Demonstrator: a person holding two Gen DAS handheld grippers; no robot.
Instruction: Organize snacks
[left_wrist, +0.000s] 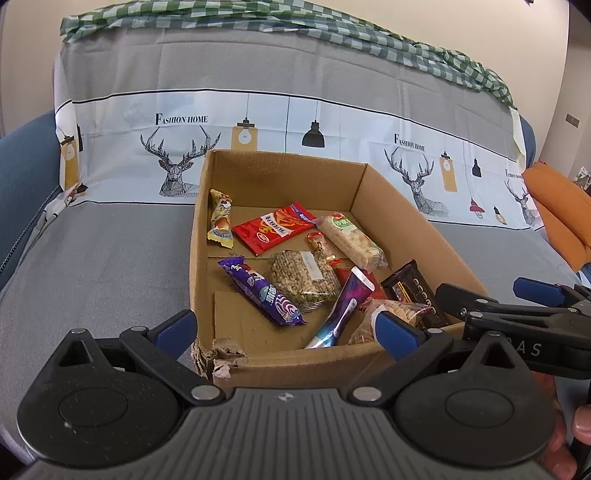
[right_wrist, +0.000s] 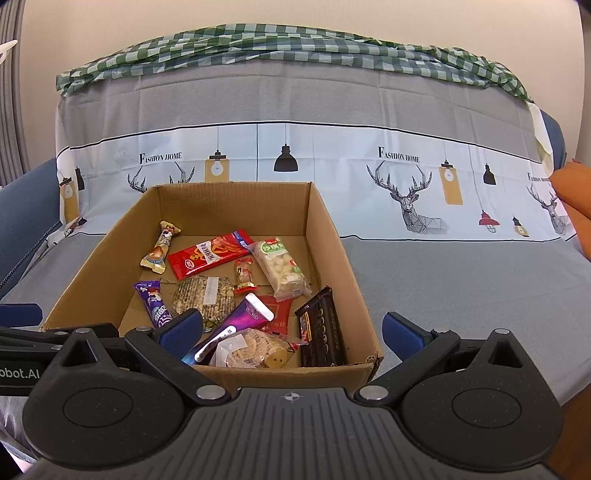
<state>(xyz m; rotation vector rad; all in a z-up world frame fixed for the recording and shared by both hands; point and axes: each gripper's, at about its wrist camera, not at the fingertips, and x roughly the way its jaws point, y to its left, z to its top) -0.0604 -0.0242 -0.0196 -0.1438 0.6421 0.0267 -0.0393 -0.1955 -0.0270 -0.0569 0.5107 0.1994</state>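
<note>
Sitting at twelve o'clock from both my grippers, the cardboard box (right_wrist: 325, 229) holds the snacks: a red packet (right_wrist: 210, 253), a purple bar (right_wrist: 155, 304), a dark chocolate bar (right_wrist: 321, 332). My left gripper (left_wrist: 284, 332) and right gripper (right_wrist: 291, 332) both gape wide, empty. Around the box lies the grey sofa cover (right_wrist: 461, 288).

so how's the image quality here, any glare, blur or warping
Left wrist view: sharp and evenly lit, fisheye bends the grey printed sofa cover; slight sheen on the red snack packet. Right wrist view: equally sharp, brown cardboard box edges bowed, corners vignetted dark.
</note>
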